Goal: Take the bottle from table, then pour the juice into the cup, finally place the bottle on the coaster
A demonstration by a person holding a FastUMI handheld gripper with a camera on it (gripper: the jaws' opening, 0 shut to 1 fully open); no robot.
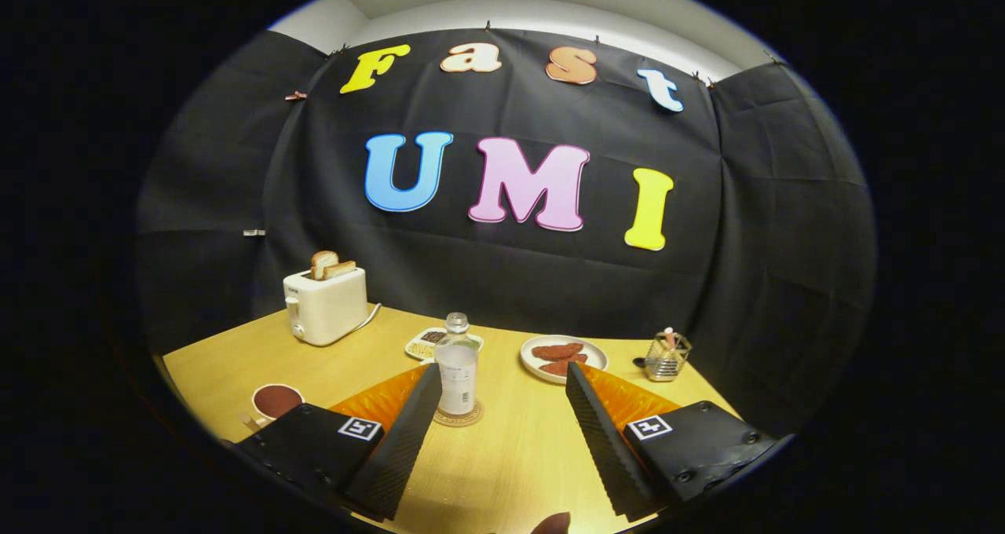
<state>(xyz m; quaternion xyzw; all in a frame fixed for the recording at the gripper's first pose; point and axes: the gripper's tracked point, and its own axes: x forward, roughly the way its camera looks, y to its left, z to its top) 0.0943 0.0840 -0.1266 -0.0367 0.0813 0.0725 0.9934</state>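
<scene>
Black ribbed fingers [408,432] of the claw [502,432] stand spread wide apart over the wooden tabletop [502,471], holding nothing; each of the two carries an orange panel and a small square black-and-white marker. A small dark rounded shape at the nearest edge of the tabletop is cut off and cannot be made out.

Just ahead of the fingers, nearer the left one, one clear bottle [457,365] stands upright on a round coaster [458,418], its cap on. Its label bears a barcode, but the print is too small to read. Whether any juice is left inside is hard to tell.

Left of the left finger sits one cup [276,401] filled with dark red liquid, partly hidden by the claw body.

Beyond the bottle lies a small tray [426,344] with light and dark bits, half covered by the bottle. To its right is one white plate [564,356] holding reddish-brown pieces, and further right a glass holder [666,356] with a few sticks.

Farthest back on the left stands one white toaster [325,306] with two slices of toast [331,265] poking up, its cord trailing right.
</scene>
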